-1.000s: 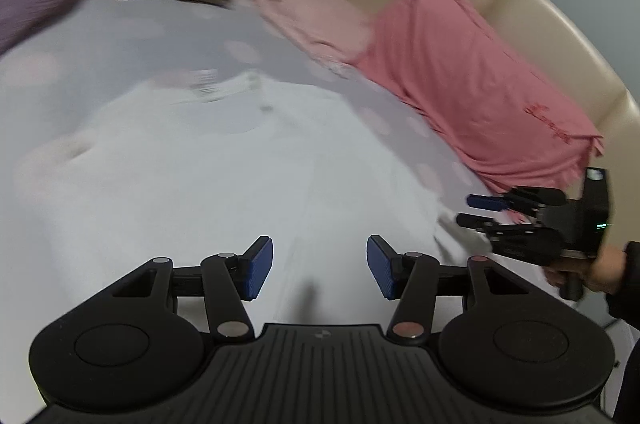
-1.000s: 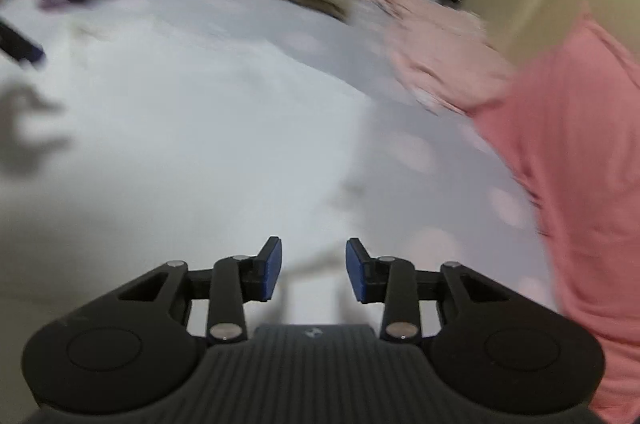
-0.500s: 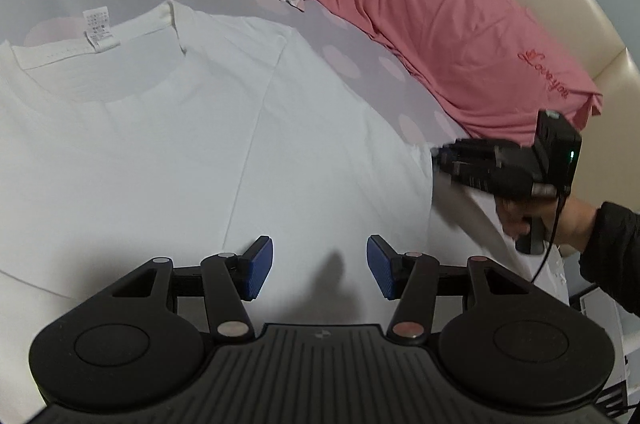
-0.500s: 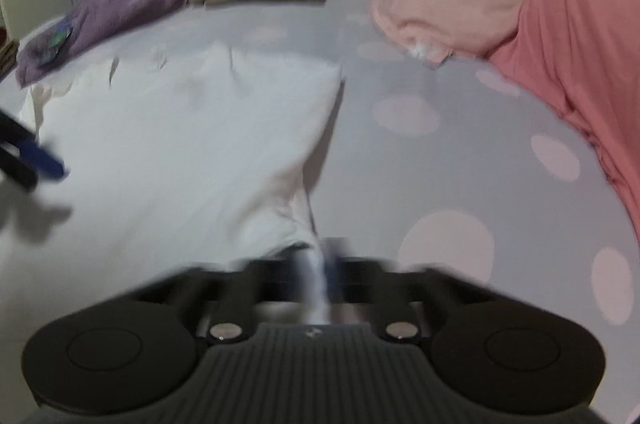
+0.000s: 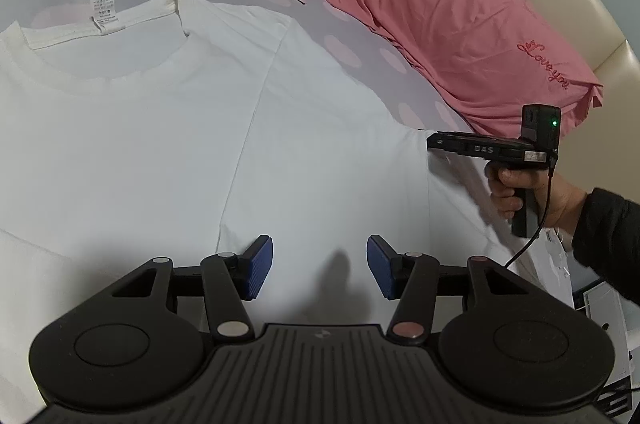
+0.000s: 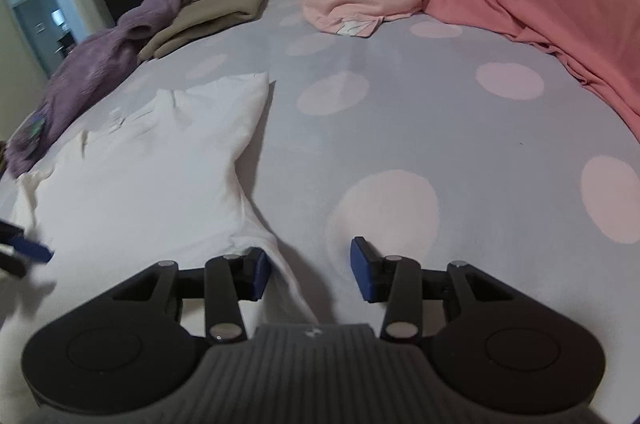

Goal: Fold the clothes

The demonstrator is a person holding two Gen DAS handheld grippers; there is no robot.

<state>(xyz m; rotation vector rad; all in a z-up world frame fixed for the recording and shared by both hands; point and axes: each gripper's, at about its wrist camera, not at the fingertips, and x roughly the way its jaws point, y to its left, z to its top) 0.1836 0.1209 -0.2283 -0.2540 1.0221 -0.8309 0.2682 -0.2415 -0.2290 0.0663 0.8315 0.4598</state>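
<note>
Jaws of right gripper (image 6: 310, 266) opening, sleeve fold of white T-shirt (image 5: 168, 128) between them; left gripper (image 5: 320, 266) spread, empty. Light, limp cloth: pinch doubled edges.

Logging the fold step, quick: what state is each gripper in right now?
Left gripper: open, nothing between its pads, over the white T-shirt.
Right gripper: jaws opening, shirt edge between them but not pinched.

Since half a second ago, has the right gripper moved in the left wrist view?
Yes. The right gripper has dropped away from the coral-pink pillowcase's embroidered script and rolled, at the white T-shirt's sleeve edge.
</note>
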